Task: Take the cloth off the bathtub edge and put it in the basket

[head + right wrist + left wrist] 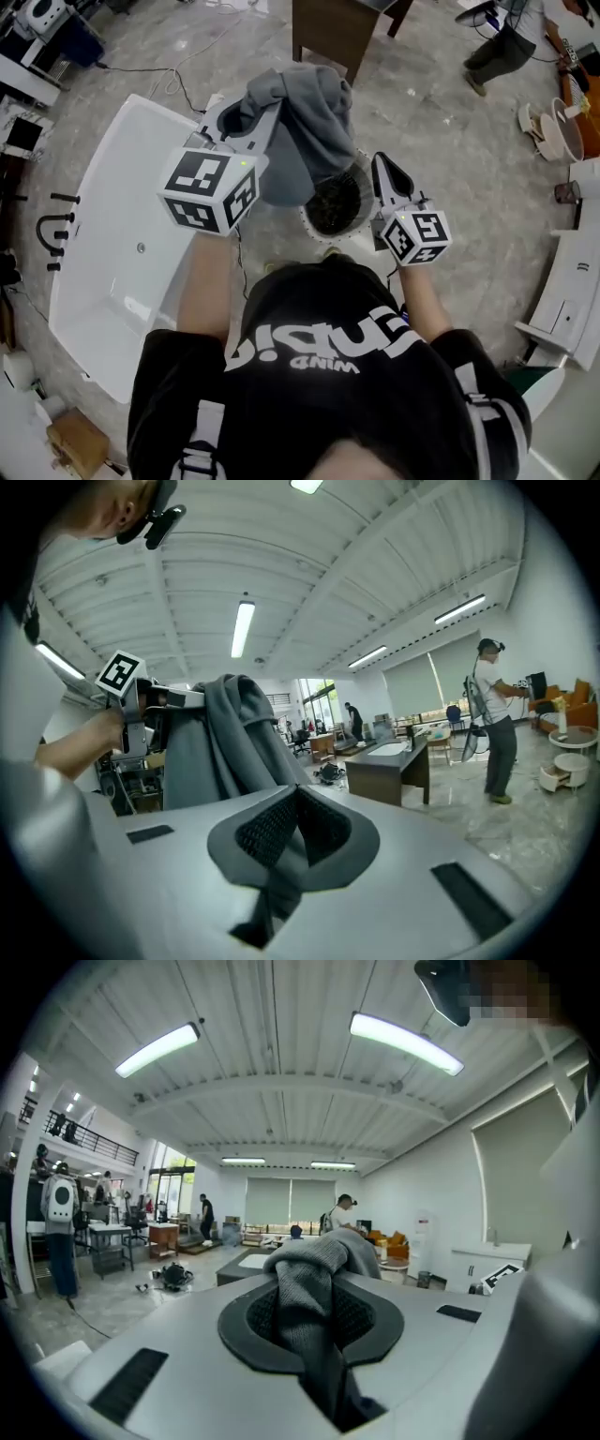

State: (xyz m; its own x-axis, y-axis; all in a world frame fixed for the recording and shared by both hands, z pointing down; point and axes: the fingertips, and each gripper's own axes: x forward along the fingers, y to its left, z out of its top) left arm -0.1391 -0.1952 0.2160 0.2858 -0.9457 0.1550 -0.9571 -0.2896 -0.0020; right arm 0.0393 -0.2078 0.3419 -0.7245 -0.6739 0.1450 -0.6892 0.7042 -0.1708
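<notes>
The grey cloth (305, 131) hangs bunched from my left gripper (251, 111), which is shut on it. It dangles over the round basket (307, 221), a white rim around a dark inside, on the floor in front of me. In the left gripper view the cloth (323, 1258) is pinched between the pads and spills over them. The white bathtub (98, 178) lies to the left, with no cloth on its edge. My right gripper (382, 161) is level beside the cloth, over the basket's right rim. Its jaws (295, 801) are shut with nothing seen between them. From there the cloth (220, 738) hangs at the left.
A black faucet stand (54, 228) stands left of the tub. Beyond the basket is a dark wooden desk (330, 28). A person (502, 45) stands at the far right. White fixtures (562, 291) line the right side, and a cardboard box (80, 441) sits at the lower left.
</notes>
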